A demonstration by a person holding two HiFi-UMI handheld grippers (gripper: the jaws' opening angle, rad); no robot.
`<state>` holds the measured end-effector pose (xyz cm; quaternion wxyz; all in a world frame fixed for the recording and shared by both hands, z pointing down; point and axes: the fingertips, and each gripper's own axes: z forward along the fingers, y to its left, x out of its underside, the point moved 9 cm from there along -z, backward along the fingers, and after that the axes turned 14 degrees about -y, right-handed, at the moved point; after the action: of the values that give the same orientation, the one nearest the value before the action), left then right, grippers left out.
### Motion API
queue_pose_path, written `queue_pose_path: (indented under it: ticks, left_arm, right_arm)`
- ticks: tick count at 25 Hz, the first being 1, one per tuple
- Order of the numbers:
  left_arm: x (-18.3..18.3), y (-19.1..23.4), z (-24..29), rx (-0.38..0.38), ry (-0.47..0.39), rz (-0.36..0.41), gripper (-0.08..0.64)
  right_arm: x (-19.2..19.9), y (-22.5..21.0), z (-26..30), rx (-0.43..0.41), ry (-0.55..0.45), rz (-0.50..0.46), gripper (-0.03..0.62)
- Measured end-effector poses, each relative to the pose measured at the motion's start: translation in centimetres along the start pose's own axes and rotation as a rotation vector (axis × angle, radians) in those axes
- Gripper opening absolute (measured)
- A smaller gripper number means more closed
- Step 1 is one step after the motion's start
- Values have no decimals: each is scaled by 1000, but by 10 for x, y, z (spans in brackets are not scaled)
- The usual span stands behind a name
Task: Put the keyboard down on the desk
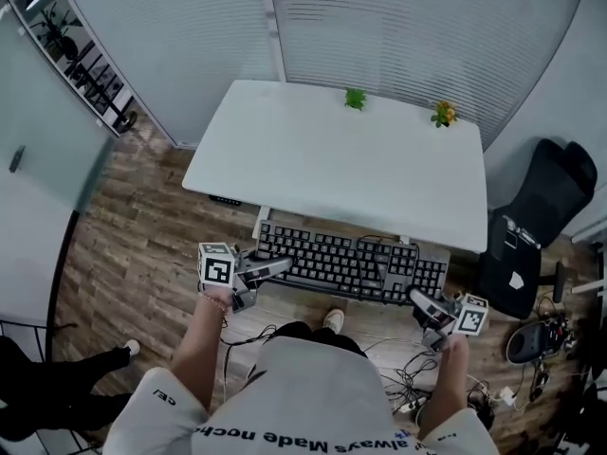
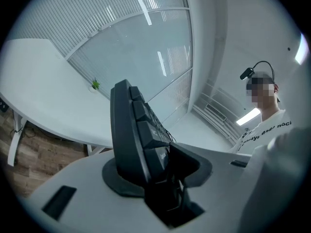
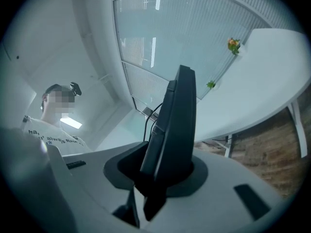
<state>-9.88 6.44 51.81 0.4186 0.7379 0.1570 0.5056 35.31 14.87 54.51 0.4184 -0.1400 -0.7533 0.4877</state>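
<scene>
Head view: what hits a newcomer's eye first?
The black keyboard, held off the white desk by its ends, left tool on one, right tool on the other, in front of the near edge. At the desk's far edge, a green plant and a yellow-flowered plant.

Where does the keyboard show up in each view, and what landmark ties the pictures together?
Head view: keyboard lies across the lower centre, in front of the white desk.
Left gripper view: keyboard edge-on, upright, centre.
Right gripper view: keyboard edge-on, upright, centre.
Shared landmark: small green plant at the desk's far edge, in all three.
</scene>
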Motion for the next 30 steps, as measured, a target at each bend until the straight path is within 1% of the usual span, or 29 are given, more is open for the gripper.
queue_pose_path:
  ticks: [7, 10, 18, 21, 30]
  left_arm:
    - [2, -2, -1, -1, -13, 10, 181]
    - [-6, 11, 5, -1, -16, 6, 181]
    - [-69, 83, 42, -6, -13, -18, 181]
    - [-97, 110, 52, -4, -13, -23, 181]
    - [-179, 183, 81, 0, -2, -47, 181]
  right_arm:
    - [-2, 0, 3, -14, 8, -6, 120]
    - [-10, -10, 12, -13, 9, -3, 120]
    - [-64, -62, 80, -1, 12, 13, 120]
    - [-82, -79, 110, 17, 14, 15, 120]
    - [-133, -120, 198, 39, 15, 8, 121]
